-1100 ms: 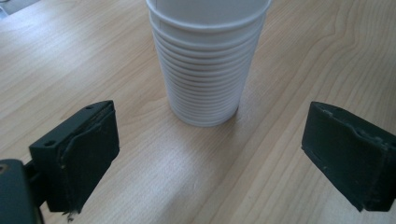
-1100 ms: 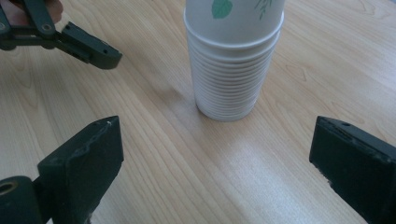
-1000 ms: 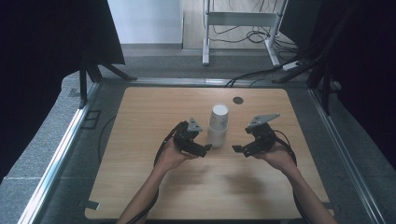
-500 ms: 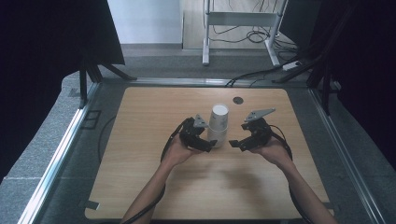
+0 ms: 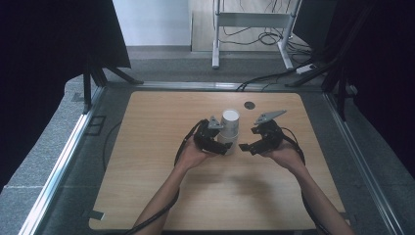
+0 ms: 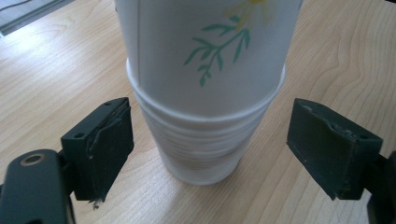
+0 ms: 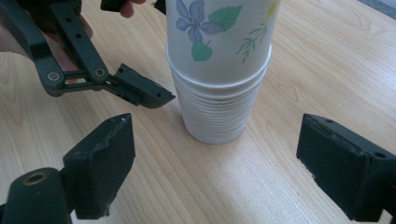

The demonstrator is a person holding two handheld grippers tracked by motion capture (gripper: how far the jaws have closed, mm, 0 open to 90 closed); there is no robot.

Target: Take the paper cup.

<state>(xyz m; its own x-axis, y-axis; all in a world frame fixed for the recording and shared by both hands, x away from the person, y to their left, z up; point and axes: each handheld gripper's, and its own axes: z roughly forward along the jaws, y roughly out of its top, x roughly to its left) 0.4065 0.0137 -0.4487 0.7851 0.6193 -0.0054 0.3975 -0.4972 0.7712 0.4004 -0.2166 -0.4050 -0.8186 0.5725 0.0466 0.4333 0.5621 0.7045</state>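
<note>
A stack of white paper cups (image 5: pixel 229 128) with flower prints stands upside down in the middle of the wooden table (image 5: pixel 147 147). In the left gripper view the stack (image 6: pixel 205 93) stands between the jaws of my left gripper (image 6: pixel 217 140), with a gap on each side. Those jaws have just been closing and do not touch it. My right gripper (image 7: pixel 224 163) is open a little short of the stack (image 7: pixel 219 70). Its jaws have also just been closing, with nothing between them. From above, the left gripper (image 5: pixel 226 147) and right gripper (image 5: pixel 246 147) flank the stack's base.
A small dark round hole (image 5: pixel 250 105) lies in the tabletop behind the stack. A metal frame (image 5: pixel 73 142) borders the table, with black curtains at both sides. Cables trail from both grippers across the wood.
The left gripper has moved in around the foot of the stack. The jaws of both grippers stand narrower than before. The right hand has barely shifted.
</note>
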